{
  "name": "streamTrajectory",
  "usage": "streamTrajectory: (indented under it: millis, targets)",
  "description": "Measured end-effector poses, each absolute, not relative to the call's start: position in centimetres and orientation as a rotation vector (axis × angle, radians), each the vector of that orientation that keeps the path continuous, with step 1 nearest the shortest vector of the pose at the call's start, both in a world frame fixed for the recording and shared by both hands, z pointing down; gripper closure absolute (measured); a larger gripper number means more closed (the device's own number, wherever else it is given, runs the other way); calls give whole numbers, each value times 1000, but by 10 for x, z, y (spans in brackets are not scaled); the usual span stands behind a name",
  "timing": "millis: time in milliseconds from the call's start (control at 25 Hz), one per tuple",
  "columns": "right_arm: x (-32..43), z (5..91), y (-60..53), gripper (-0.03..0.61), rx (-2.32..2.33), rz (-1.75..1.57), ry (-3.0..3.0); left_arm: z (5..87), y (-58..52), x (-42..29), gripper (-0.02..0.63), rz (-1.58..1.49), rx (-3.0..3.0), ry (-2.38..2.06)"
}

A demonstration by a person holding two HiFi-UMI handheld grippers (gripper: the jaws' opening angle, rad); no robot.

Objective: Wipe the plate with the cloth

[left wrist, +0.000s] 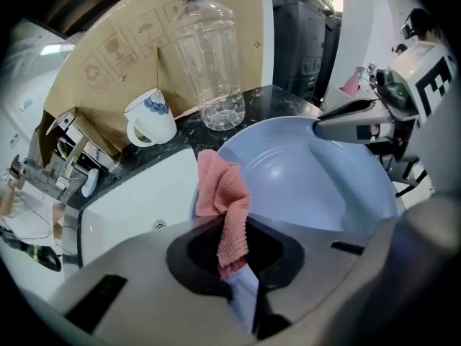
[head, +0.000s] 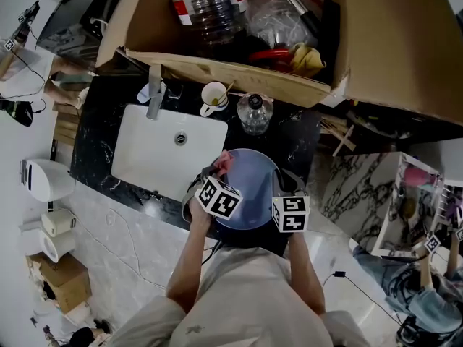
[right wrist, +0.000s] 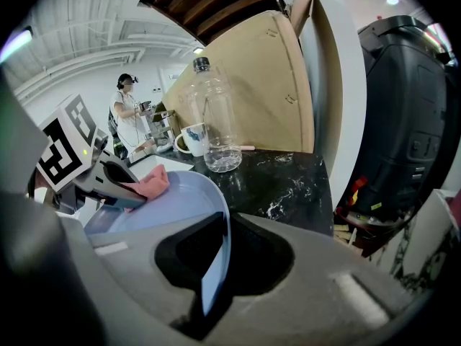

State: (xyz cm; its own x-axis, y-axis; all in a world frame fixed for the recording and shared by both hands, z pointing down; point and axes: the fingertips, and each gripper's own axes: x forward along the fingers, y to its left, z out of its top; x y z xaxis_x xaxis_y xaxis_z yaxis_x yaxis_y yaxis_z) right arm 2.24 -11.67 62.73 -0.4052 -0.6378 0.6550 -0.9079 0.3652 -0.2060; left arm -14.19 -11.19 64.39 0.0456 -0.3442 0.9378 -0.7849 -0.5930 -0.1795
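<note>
While R gripper (right wrist: 211,283) is clamped on rim of blue plate (right wrist: 169,207), L gripper (left wrist: 241,283) pinches pink cloth (left wrist: 225,204) at opp. rim; plate held just beside sink (head: 148,150).

A black, white-veined stone countertop (head: 98,139) held a white rectangular sink (head: 155,157) with a metal faucet (head: 155,96) at its back edge, while a white mug (head: 214,97) stood just beside a clear plastic bottle (head: 255,113) in front of a cardboard box (head: 239,74).
</note>
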Motion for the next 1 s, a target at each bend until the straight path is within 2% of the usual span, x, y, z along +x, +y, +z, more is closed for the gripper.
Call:
streamTrajectory:
  millis: [1000]
  targets:
    - [24,628,-115,541,1361,781,-2167,644,-61,-155,581,1625,1927,-953]
